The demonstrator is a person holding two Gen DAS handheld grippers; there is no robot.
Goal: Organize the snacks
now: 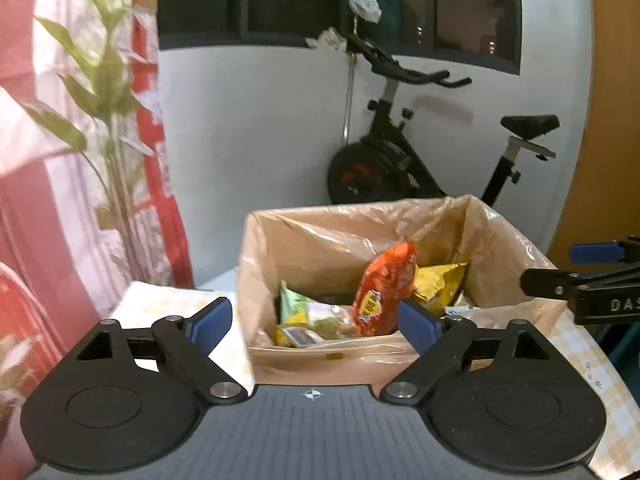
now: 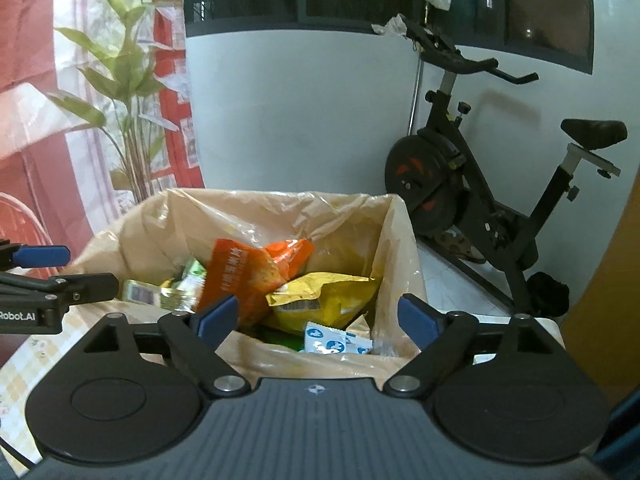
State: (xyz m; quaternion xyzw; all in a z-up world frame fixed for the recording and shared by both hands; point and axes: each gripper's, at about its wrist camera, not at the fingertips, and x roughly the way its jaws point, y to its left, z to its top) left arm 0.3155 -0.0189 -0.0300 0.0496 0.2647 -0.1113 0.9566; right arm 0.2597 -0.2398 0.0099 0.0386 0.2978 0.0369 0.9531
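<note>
Both the left gripper (image 1: pixel 314 322) and right gripper (image 2: pixel 316 318) hover with fingers spread wide, nothing between them. Beyond, the snacks (image 2: pixel 280 280) lie piled inside the lined box (image 1: pixel 320 232) on the tabletop (image 1: pixel 160 304). The loose liner could snag a finger reaching in.

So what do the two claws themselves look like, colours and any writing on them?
Both match: the left claw and right claw have black linkage arms with silver pivot pins, blue finger pads, round black discs either side, and a ribbed grey body with a small crosshair mark. White lettering on their sides is partly cut off.
</note>
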